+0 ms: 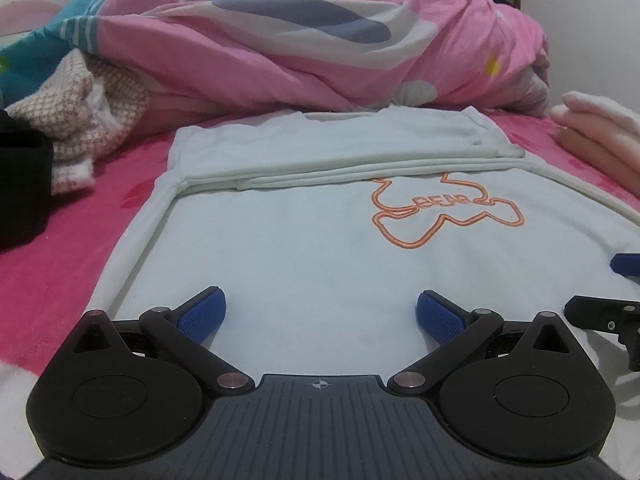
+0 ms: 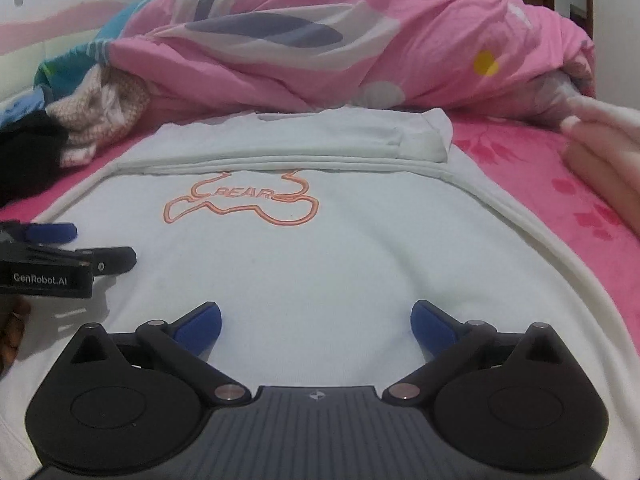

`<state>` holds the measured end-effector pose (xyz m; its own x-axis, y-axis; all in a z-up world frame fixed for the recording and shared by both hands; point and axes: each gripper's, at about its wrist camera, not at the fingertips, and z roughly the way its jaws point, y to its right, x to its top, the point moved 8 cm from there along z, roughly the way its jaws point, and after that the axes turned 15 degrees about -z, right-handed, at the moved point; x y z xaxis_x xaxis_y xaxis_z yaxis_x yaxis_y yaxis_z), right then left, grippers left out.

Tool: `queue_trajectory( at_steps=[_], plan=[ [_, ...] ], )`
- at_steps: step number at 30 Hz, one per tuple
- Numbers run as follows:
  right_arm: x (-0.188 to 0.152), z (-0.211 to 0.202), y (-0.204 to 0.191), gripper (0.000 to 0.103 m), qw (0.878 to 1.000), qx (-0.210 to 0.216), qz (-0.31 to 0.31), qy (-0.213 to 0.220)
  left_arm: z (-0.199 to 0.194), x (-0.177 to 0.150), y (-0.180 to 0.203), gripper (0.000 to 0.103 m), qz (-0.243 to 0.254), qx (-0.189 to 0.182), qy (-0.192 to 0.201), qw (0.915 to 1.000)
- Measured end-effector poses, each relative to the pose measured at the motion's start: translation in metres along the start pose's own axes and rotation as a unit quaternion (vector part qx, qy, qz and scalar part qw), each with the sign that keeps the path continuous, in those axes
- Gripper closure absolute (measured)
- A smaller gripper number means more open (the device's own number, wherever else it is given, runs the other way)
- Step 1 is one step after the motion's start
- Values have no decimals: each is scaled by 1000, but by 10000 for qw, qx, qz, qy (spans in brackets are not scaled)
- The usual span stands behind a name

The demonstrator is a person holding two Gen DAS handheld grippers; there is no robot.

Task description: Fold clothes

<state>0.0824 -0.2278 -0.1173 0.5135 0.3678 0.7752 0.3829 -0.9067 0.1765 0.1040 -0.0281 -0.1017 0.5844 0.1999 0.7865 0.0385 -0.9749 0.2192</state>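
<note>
Pale mint shirt (image 1: 304, 240) spread flat on a bright pink bedsheet (image 1: 60, 256), long axis running from the cameras toward the heaped quilt (image 1: 320, 40) at the far end. Far end of the shirt doubled back on itself, a layered band of folds lying crosswise just beyond the orange bear outline (image 1: 444, 212). Outline stitched or printed in a thin double line, lettered "BEAR" across the middle, off toward the right of the shirt in the left wrist view. Fabric smooth and matte, with a thick rolled edge down each long side.

Past the shirt's far end, a puffy quilt, pink with grey, white and teal shapes and a yellow dot, crumpled into a mound. Left of the shirt, a knitted beige-and-white garment (image 1: 80, 120) with a coarse waffle weave, and a black cloth (image 1: 20, 184) beside it. Right of the shirt, a stack of pale peach folded fabric (image 1: 600, 136), soft and thick. No bins or baskets in view.

Left gripper (image 1: 320, 314) low over the shirt's near end, blue ribbed pads spread wide, nothing between them. Right gripper (image 2: 316, 326) just beside it over the same end, pads equally far apart, bare cloth showing in the gap. Whether either set of tips touches the fabric: cannot tell.
</note>
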Motion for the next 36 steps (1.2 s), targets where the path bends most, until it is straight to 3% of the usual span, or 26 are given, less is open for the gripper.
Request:
queue_trajectory(
  at_steps=[36],
  plan=[
    [-1,-5,0,0,9996,-192,201,-72,0,-3,-3,0,-35,-45,15,10000]
  ],
)
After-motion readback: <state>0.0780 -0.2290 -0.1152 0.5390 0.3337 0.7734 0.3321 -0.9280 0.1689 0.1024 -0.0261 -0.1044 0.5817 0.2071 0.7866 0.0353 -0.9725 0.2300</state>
